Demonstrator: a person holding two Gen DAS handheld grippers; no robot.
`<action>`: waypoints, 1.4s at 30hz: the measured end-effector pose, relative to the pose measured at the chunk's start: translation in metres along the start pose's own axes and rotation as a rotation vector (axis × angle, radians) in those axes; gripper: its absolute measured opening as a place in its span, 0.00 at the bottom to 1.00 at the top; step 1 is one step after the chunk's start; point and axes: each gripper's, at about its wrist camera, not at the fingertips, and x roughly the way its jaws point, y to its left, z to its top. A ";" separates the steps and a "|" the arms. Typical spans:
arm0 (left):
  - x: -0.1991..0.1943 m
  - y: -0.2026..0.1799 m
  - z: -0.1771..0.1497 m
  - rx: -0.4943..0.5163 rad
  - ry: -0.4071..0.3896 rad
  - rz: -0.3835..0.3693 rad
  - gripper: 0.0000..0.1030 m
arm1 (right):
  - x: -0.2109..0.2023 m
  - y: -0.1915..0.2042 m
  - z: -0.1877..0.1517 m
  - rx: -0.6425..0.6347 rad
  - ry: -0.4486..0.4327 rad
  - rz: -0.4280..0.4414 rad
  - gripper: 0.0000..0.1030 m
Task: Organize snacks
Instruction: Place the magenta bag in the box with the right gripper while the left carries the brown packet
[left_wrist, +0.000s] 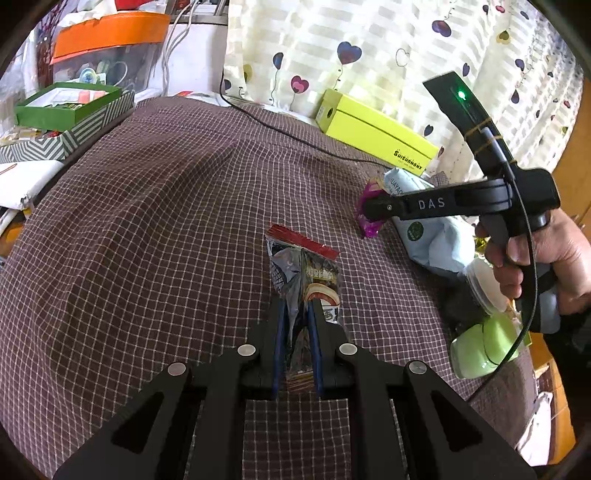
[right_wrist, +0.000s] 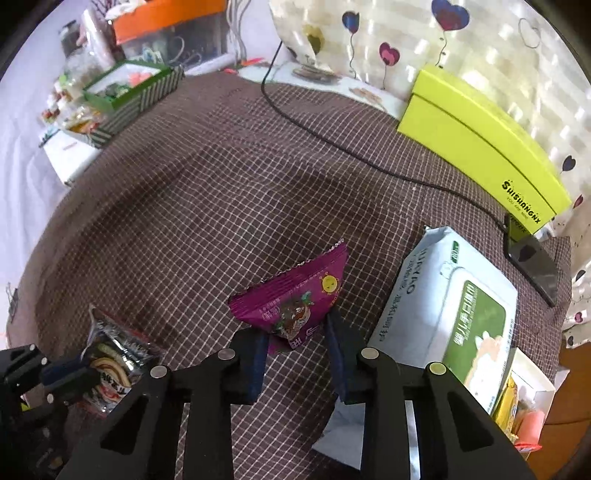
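My left gripper is shut on a dark snack packet with a red top edge, held over the brown checked tablecloth; the packet also shows in the right wrist view at lower left. My right gripper is closed on a purple triangular snack packet above the cloth. In the left wrist view the right gripper shows at the right with the purple packet at its tips.
A pale blue wipes pack lies right of the purple packet. A yellow-green box stands at the back right, a black cable crosses the cloth. A green striped box sits back left. A green jar is at right.
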 end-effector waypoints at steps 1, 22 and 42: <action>-0.002 0.001 0.001 -0.002 -0.005 -0.005 0.12 | -0.006 0.000 -0.002 0.004 -0.017 0.011 0.26; -0.048 -0.046 0.016 0.084 -0.108 0.021 0.10 | -0.114 0.000 -0.077 0.118 -0.279 0.180 0.26; -0.059 -0.095 0.036 0.165 -0.147 -0.011 0.10 | -0.159 -0.055 -0.138 0.282 -0.380 0.119 0.26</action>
